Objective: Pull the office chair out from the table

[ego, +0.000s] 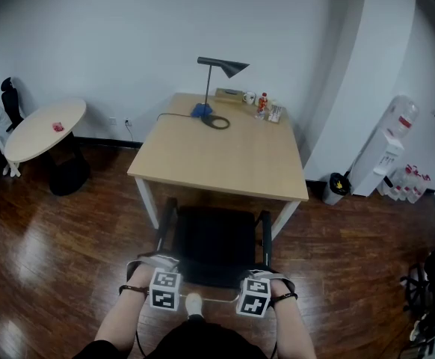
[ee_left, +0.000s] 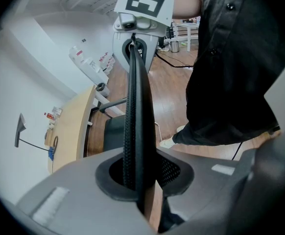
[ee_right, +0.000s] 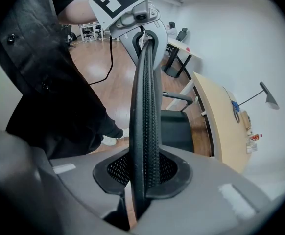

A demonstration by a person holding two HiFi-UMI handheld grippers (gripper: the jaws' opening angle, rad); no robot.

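At the bottom centre of the head view, the left gripper (ego: 164, 289) and right gripper (ego: 253, 295) sit side by side, each with its jaws clamped on the thin mesh backrest (ee_left: 135, 111) of the black office chair (ego: 214, 245). The chair's seat lies just above them in the frame, its front at the near edge of the wooden worktop (ego: 225, 155). A desk lamp (ego: 219, 69) stands at the worktop's far end, and a round table (ego: 44, 129) is at the upper left.
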